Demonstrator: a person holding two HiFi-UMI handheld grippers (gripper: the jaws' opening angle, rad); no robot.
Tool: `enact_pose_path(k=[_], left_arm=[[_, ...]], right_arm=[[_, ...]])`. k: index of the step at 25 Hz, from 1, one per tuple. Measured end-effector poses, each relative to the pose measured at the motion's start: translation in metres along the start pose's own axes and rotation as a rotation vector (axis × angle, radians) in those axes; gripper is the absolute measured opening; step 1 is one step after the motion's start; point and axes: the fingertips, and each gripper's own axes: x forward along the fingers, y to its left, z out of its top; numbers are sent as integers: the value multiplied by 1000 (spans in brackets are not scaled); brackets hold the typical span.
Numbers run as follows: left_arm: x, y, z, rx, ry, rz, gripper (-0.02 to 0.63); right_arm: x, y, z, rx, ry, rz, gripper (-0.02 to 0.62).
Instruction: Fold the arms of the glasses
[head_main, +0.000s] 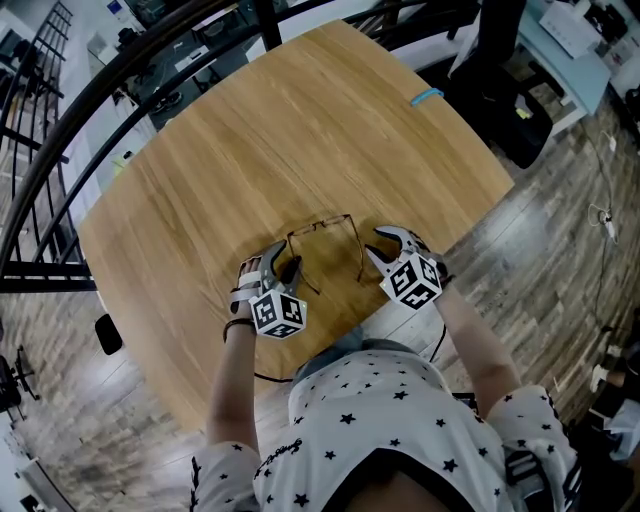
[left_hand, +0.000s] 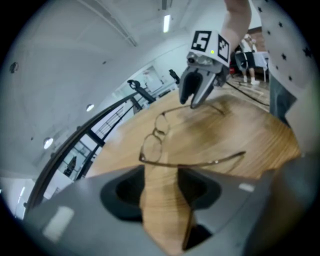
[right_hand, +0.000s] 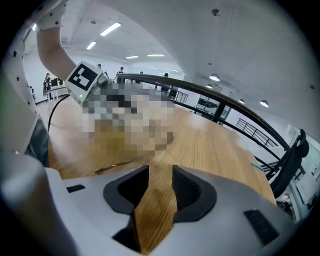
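Both grippers were gaping wide with nothing but bare table (head_main: 300, 130) between the pads. The left gripper (head_main: 283, 262) sat at about 8 o'clock of the glasses (head_main: 326, 240) and the right gripper (head_main: 383, 246) at about 3 o'clock. The glasses lay flat near our edge of the table, both arms splayed out toward us, nothing folded yet.

What worried us: that frame looked like thin wire on a slick wooden top, so a nudge from one side would probably just skate it away instead of swinging an arm in. Clamping down near a lens rather than on an arm could bend it. The near arm lay right across the left jaw tips, easy to pin by accident.

Hard to see: in the right gripper view a mosaic patch covered most of the frame, leaving only an arm tip at roughly 9 o'clock of the jaws. We couldn't make out the hinges in any view.
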Motion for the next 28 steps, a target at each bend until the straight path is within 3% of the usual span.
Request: enact_pose_path(k=[9,19,23,28], left_arm=[[-4,-1,1,1,-4,19,195],[-10,-7,4,66,-9,15,179],[-15,-8,3,24,-15,10,173],[-27,-11,-1,-87,-19,-13,175]], right_arm=[[1,4,6,-11,-11,-4,121],[0,10,13,-24,-18,0,118],[-1,11,12,-26,-17,-5,117],[-2,13,10,-23,-19,-10,117]])
